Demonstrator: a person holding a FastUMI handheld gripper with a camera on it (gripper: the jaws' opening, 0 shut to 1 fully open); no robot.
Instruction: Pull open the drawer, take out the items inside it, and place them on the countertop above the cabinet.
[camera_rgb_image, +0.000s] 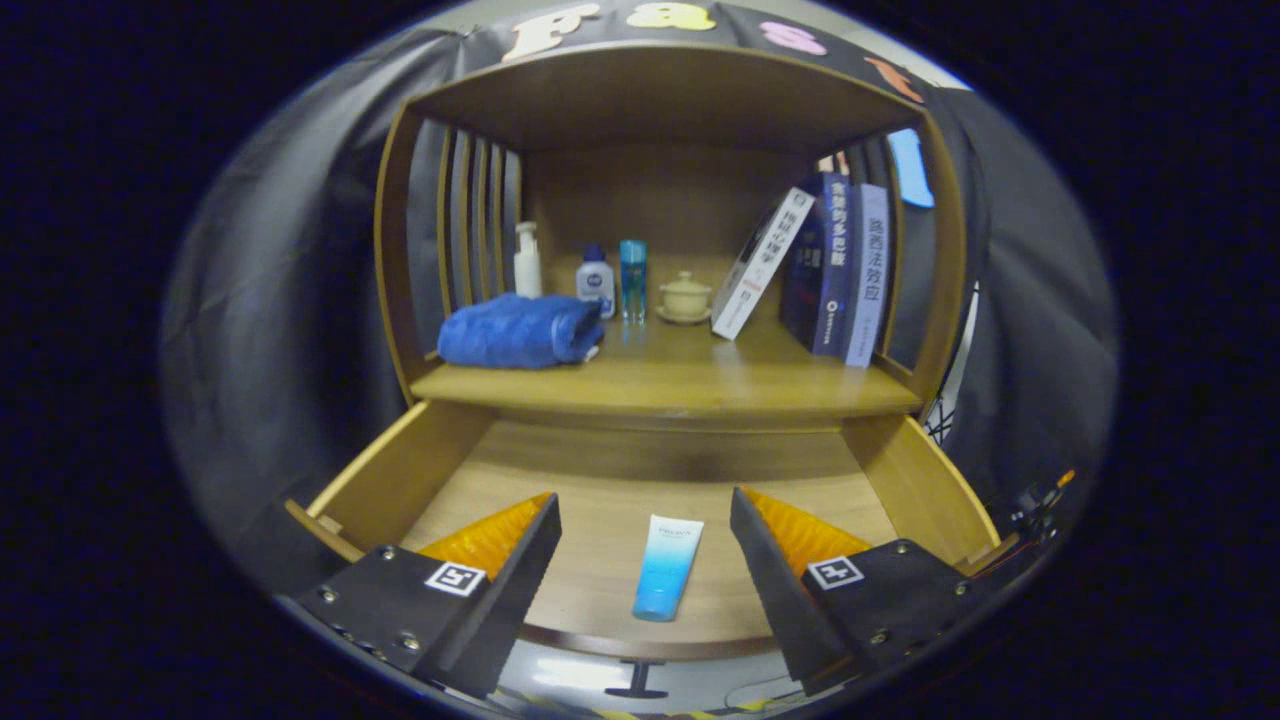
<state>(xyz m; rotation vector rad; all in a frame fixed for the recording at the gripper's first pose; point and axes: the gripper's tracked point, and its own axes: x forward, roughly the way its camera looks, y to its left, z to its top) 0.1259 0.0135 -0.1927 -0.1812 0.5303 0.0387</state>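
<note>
My claw hangs wide open over the pulled-out drawer, gripping nothing, and a blue-and-white tube lies flat on the drawer floor between my two fingers, touching neither. Farther back, the countertop carries a folded blue towel at the left, small bottles and a lidded cup in the middle, and leaning books at the right.

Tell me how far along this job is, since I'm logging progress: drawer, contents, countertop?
Done: the drawer is pulled open. In hand: nothing yet; the gripper is open, its fingers either side of the blue tube lying on the drawer floor, not touching it. Left: grasp the tube, lift it out and set it on the countertop, which already holds a blue towel, bottles and books.
</note>
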